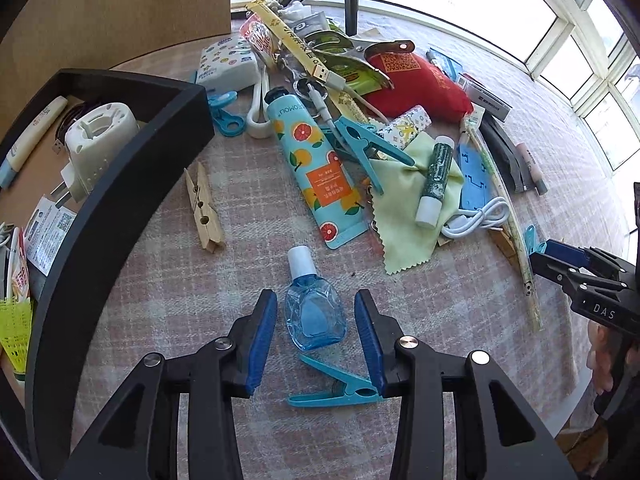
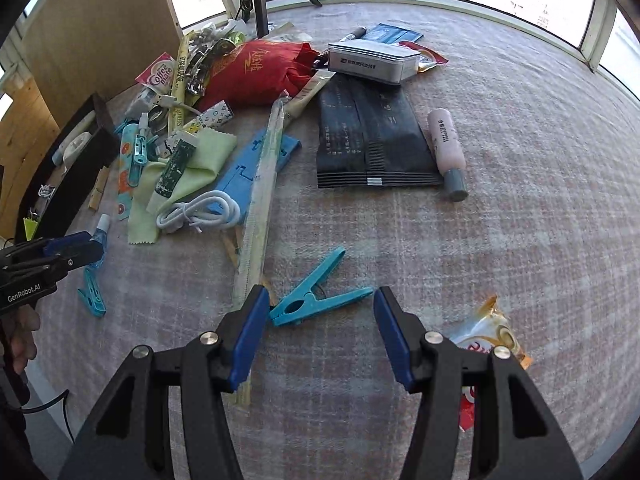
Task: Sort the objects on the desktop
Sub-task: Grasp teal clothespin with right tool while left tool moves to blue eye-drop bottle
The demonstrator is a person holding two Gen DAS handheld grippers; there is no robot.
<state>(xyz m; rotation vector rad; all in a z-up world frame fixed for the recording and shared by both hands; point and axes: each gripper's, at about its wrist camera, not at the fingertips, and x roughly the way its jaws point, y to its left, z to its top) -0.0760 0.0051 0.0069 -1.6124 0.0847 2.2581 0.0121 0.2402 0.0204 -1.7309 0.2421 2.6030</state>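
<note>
The left gripper's [image 1: 316, 334] right finger covers the tail of the blue clothespin [image 1: 334, 388] lying just under it. The black tray [image 1: 120, 184] to its left runs off the picture's edge, and a yellow shuttlecock [image 1: 14, 332] inside is cut off. By the right gripper [image 2: 320, 336], its right finger hides part of a snack packet [image 2: 488, 336]. The long ruler [image 2: 256, 216] slips behind its left finger.
</note>
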